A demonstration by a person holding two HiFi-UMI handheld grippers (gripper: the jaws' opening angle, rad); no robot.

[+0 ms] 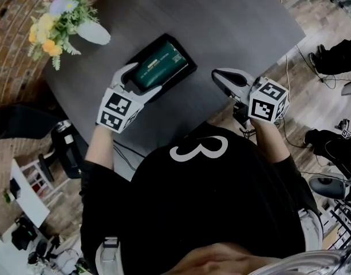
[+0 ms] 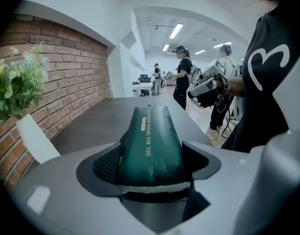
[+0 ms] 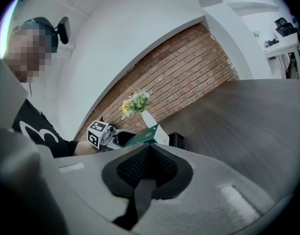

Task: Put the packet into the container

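Green packet is clamped at its near end in the left gripper, held over the black container ready to go in. It may already touch the bottom. The right gripper, jaws together on nothing, hangs aside by the table edge, probably to keep clear.

The packet in the left gripper over the container on the table, vase to their left
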